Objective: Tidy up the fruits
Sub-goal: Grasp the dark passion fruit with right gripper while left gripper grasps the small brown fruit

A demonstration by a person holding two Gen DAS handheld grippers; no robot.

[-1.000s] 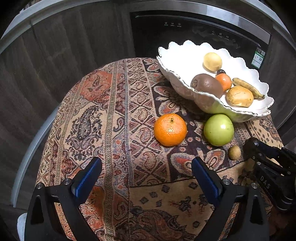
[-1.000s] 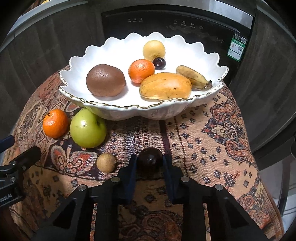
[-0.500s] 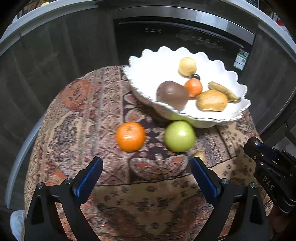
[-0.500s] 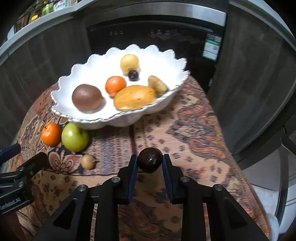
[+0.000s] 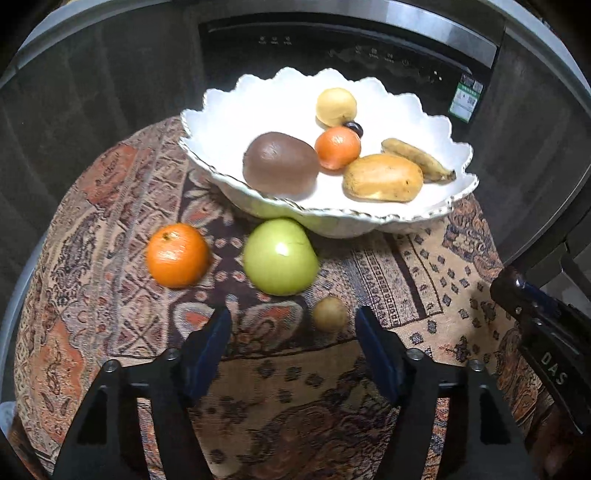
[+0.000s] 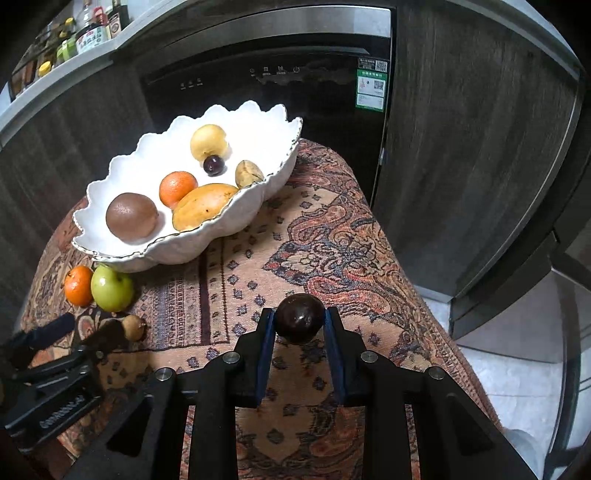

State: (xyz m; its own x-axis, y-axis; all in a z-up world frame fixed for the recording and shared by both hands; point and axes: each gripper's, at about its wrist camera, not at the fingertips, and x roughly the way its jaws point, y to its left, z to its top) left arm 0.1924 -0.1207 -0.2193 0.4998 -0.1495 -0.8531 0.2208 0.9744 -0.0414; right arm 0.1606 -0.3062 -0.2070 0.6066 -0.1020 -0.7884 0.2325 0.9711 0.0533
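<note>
Patterned cloth (image 5: 110, 258) w/ white bowl (image 5: 221, 110) collecting fruit. Right gripper (image 6: 300, 325) clamps dark round fruit (image 6: 300, 323), prob. bowl-bound; left gripper (image 5: 293, 332) spread wide near small tan fruit (image 5: 330, 313).

In the left wrist view the small dark fruit (image 5: 355, 127) in the white bowl (image 5: 236, 110) is mostly hidden behind the small orange (image 5: 337, 147). The right hand-held gripper (image 5: 546, 343) is cut off by the frame edge. The bottles (image 6: 88, 33) on the shelf are too small to read, possibly condiments.
</note>
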